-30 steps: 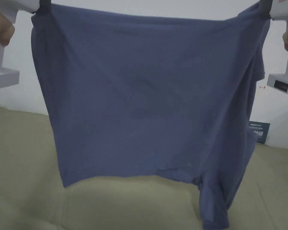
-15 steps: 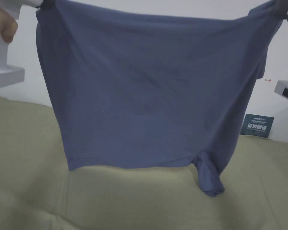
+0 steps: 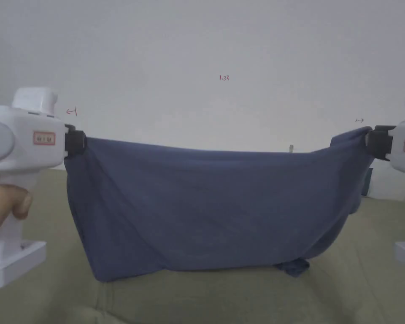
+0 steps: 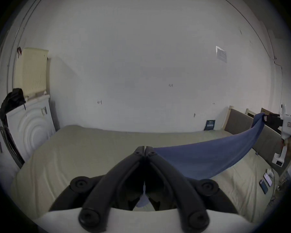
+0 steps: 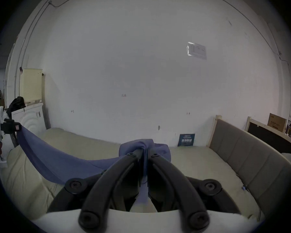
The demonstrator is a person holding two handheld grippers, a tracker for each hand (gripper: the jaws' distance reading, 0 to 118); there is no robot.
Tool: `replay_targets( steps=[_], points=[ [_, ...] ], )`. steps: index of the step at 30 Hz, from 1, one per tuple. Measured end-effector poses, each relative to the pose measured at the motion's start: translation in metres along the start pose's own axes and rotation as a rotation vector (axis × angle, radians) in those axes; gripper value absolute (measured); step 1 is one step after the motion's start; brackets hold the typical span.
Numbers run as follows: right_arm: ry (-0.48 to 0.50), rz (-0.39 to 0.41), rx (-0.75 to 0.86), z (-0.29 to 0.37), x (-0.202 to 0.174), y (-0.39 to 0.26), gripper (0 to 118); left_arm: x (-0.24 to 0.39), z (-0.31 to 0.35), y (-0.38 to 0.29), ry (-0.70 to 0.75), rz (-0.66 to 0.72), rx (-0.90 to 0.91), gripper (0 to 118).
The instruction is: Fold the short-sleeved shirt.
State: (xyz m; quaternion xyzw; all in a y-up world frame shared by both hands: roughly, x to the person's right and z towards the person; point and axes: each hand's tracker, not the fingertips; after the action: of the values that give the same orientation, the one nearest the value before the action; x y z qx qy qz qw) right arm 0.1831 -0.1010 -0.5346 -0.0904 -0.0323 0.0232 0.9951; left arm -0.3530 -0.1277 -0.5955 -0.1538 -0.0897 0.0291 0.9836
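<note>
Slippage at either corner is the main risk. The blue short-sleeved shirt [image 3: 214,206] hangs stretched between the two tools, its lower edge just reaching the beige bed [image 3: 239,299], where a small bunch of cloth [image 3: 293,266] already rests. The left hand-held gripper [image 3: 76,140] has its jaws closed flat on one top corner; the right hand-held gripper [image 3: 373,142] is clamped on a thicker wad of fabric. In the right gripper view that wad [image 5: 144,146] bulges above the jaws, so the bite looks uneven and a pull sideways could probably tug it free. If the shirt is lowered with the trailing bunch underneath, it would likely crease or fold crookedly. The sagging top edge [image 3: 222,151] suggests moderate tension; more slack could let the panel twist.
</note>
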Motion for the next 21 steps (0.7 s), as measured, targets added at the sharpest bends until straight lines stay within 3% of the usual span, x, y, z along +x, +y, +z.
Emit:
replay_targets(
  steps=[10, 14, 21],
  points=[
    [0.009, -0.043, -0.077, 0.094, 0.01, -0.072, 8, 0.017, 0.089, -0.089, -0.038, 0.014, -0.065, 0],
    [0.005, -0.072, -0.102, 0.133, 0.014, -0.109, 8, 0.016, 0.122, -0.128, -0.06, 0.083, -0.093, 0],
    [0.001, -0.104, -0.171, 0.184, 0.019, -0.174, 8, 0.02, 0.162, -0.178, -0.064, 0.027, -0.111, 0]
  ],
)
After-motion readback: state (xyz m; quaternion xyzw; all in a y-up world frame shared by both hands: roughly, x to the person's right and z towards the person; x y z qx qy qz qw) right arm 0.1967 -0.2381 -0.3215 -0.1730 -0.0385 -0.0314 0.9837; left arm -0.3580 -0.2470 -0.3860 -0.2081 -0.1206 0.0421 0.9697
